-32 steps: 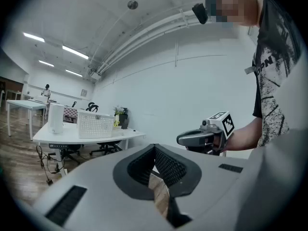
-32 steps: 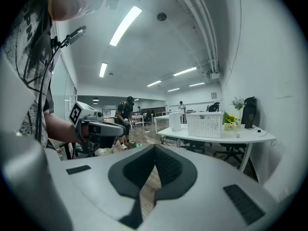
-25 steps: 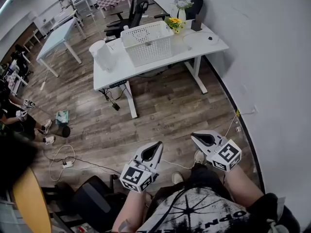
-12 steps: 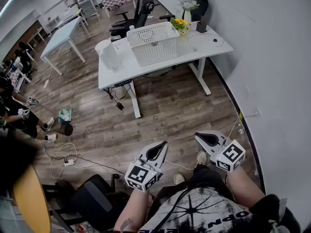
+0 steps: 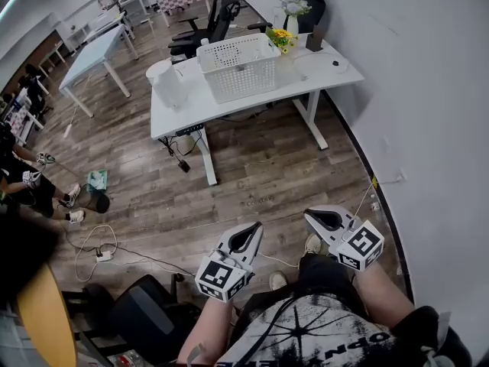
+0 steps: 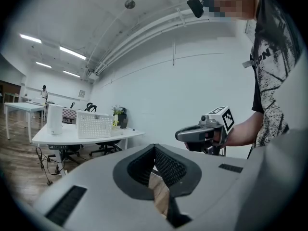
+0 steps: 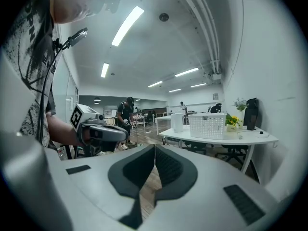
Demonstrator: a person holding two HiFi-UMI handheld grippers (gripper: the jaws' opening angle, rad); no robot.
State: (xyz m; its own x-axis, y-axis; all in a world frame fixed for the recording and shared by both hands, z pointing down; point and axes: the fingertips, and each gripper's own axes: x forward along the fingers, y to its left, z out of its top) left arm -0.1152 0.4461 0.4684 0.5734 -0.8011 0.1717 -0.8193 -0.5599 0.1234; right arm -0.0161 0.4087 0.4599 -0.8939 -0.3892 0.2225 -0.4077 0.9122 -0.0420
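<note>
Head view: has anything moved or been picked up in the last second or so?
No real move; only the view drifted a little. Nothing was taken hold of or let go. The left hand-held gripper and the right hand-held gripper stay shut and empty over the floor, far from the table with its basket.

The left tool [image 5: 252, 230] and right tool [image 5: 312, 216] hover level, jaws closed.

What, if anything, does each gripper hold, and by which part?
Nothing is held. The grey left gripper and grey right gripper both have their jaws together with nothing between them, over the brown wooden floor.
</note>
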